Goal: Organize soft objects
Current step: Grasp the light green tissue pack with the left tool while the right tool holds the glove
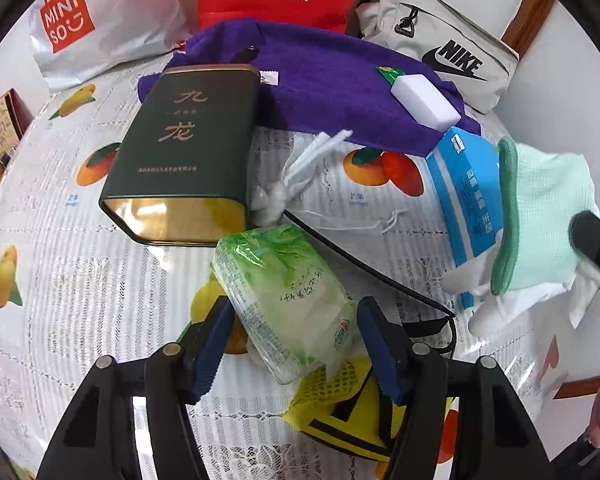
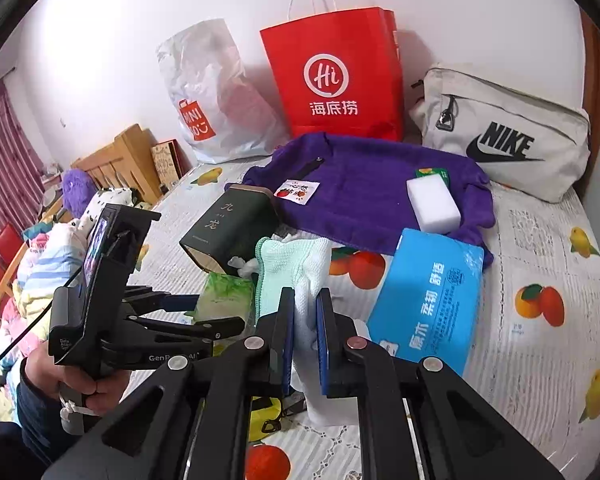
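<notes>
A green tissue pack (image 1: 284,300) sits between the blue pads of my left gripper (image 1: 296,340), which points steeply down. Both pads touch its sides. The pack rests partly over a yellow mesh bag (image 1: 340,412). My right gripper (image 2: 305,328) is shut on a mint-green and white cloth (image 2: 292,264), held up above the table. The same cloth (image 1: 540,220) shows at the right of the left wrist view. A purple towel (image 2: 364,192) lies further back with a white sponge (image 2: 432,204) on it. A blue tissue pack (image 2: 428,300) lies to the right.
A dark green tin (image 1: 180,152) lies on its side beside a white drawstring pouch (image 1: 300,172). Along the wall stand a Miniso bag (image 2: 208,92), a red paper bag (image 2: 336,76) and a Nike pouch (image 2: 508,136). A fruit-print cloth (image 2: 540,240) covers the table.
</notes>
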Available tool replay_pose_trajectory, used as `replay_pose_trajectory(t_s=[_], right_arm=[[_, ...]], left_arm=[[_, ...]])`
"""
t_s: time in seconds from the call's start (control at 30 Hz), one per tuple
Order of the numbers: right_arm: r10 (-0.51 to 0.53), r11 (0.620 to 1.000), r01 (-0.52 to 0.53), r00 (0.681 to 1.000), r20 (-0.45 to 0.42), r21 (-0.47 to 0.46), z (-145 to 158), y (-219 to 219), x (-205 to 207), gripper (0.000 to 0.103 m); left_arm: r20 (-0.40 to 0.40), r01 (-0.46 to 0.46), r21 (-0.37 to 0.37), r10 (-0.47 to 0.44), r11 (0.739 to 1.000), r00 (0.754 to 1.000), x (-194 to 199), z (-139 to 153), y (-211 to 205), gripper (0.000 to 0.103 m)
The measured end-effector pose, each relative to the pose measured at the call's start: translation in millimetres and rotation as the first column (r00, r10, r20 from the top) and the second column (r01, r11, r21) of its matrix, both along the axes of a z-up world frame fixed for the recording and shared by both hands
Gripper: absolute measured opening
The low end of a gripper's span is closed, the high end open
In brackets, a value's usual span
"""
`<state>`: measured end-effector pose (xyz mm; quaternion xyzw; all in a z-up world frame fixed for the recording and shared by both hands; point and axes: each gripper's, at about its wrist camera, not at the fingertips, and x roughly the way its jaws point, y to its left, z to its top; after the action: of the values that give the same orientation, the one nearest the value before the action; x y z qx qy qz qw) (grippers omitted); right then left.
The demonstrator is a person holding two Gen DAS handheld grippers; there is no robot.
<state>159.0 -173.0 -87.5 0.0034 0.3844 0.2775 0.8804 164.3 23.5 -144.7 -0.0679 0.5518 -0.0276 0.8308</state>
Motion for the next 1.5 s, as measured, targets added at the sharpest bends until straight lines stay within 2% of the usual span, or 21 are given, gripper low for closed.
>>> replay_pose_trajectory(t_s=[0.13,0.23,0.33,0.4,0.5,0.7,0.9,1.07,1.5], right_arm=[[0.003,1.0,-0.003,1.0,-0.004,0.005,-2.2,-3.5,-3.2,0.01],[0.002,1.0,-0.001,1.0,-0.008,0.013,-3.3,-7.3,-4.2,0.01],[0.0,1.0,0.0,1.0,-0.012,0.013,-5.0,-10.1,-5.6,0.01],[-0.004,1.0,0.004,1.0,-0.016,0.012,-6.3,-11.3,-5.9,0.01],[-0.005,1.0,0.005,1.0,-0.018,0.017,-6.6,-12.6,-6.0,0.01],[-0.011,1.0,0.011,1.0,-0.008,0.014,-1.1,-13.5,-8.6,0.01],[-0.021,0.999,0.021,1.0,-0.002,0.028,6.9,-16.6,-11.4,0.01],[-0.009,1.0,0.009,1.0,0.007,0.02,12.1,-11.6,-12.9,0.01],[-0.03,0.999,0.03,0.999,0.019,0.021,32.2,-14.8,11.5,0.01]], left_arm=[[-0.006,0.017,0.028,-0.017,0.999,1.0,5.6,1.9,-11.9,0.078],[-0.039,0.015,0.076,-0.012,0.997,0.999,11.1,-7.2,-20.6,0.079],[-0.04,-0.001,0.069,0.004,0.998,0.999,10.8,-12.0,-17.9,0.079],[-0.023,-0.008,0.049,0.009,0.999,1.0,6.9,-8.8,-11.4,0.066],[0.001,-0.002,0.016,0.002,1.0,1.0,-0.6,0.5,-2.6,0.065],[0.054,0.009,0.017,-0.009,1.0,0.999,-20.4,25.9,4.5,0.064],[0.11,0.026,-0.059,-0.02,0.998,0.994,-30.6,49.9,10.9,0.064],[0.137,0.027,-0.063,-0.018,0.998,0.99,-33.4,62.5,10.8,0.064],[0.197,0.019,-0.064,-0.006,0.998,0.98,-12.1,90.8,21.5,0.064]])
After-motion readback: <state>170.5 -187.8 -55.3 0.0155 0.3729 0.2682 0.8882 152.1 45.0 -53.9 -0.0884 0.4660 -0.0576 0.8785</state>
